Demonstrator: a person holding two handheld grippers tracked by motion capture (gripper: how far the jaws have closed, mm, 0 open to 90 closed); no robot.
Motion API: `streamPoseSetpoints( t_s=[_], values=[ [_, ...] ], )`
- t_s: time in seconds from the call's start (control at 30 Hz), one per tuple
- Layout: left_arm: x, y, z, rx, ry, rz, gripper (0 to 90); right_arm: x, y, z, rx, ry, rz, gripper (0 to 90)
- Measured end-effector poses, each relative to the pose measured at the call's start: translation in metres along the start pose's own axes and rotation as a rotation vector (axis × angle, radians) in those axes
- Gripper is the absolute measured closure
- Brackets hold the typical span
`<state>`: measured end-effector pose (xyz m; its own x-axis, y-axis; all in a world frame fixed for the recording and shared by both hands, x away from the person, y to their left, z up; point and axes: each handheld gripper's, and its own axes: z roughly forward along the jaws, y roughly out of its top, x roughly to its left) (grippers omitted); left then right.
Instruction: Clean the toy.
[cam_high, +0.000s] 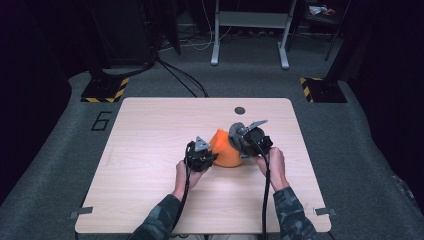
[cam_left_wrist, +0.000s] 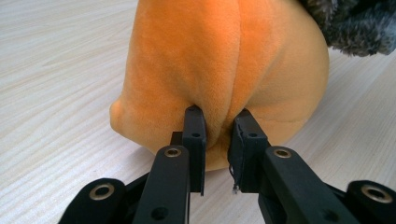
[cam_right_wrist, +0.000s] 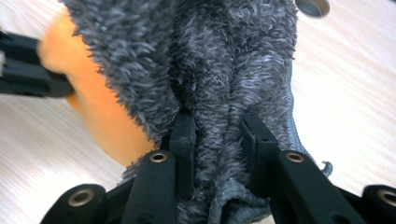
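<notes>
A pale wood-grain table (cam_high: 150, 150) is seen on a grey carpeted floor (cam_high: 60, 150) in a dim room. A round dark grommet (cam_high: 240, 110) is set in the tabletop near its far edge, at about 12 o'clock from the work. Yellow-and-black hazard-striped base plates (cam_high: 105, 90) are noted beyond the far corners, at 10 and 2 o'clock, and a white frame (cam_high: 250, 30) stands farther back with loose cables (cam_high: 185, 77) on the floor.

The orange plush toy (cam_high: 226, 150) sits just right of the table's centre, with a grey furry part (cam_high: 236, 131) at its far right side. The left gripper (cam_left_wrist: 217, 140) is placed at the toy's 9 o'clock; its jaws are set narrow, and a fold of orange plush is pinched between them. The right gripper (cam_right_wrist: 217, 140) is placed at 2 o'clock, its jaws drawn narrow and clamped on the grey fur.

The work is well apart from all four edges. Bare tabletop is seen to the left, the far side and the near side.
</notes>
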<state>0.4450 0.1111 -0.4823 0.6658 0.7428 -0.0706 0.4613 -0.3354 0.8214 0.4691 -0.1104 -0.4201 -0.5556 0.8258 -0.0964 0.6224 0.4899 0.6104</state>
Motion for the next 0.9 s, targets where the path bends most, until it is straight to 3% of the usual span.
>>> streamPoseSetpoints(
  t_s=[0.5, 0.7, 0.9],
  values=[
    [0.001, -0.001, 0.0, 0.009, 0.005, 0.001, 78.0, -0.02, -0.032, 0.033, 0.141, -0.005, 0.07, 69.1],
    [0.002, -0.001, -0.001, 0.012, 0.011, 0.002, 78.1, -0.022, -0.025, 0.019, 0.088, -0.017, 0.075, 69.2],
    [0.0, 0.0, -0.001, 0.012, 0.014, 0.012, 78.1, -0.01, 0.002, -0.014, -0.031, -0.03, 0.025, 69.2]
  ],
)
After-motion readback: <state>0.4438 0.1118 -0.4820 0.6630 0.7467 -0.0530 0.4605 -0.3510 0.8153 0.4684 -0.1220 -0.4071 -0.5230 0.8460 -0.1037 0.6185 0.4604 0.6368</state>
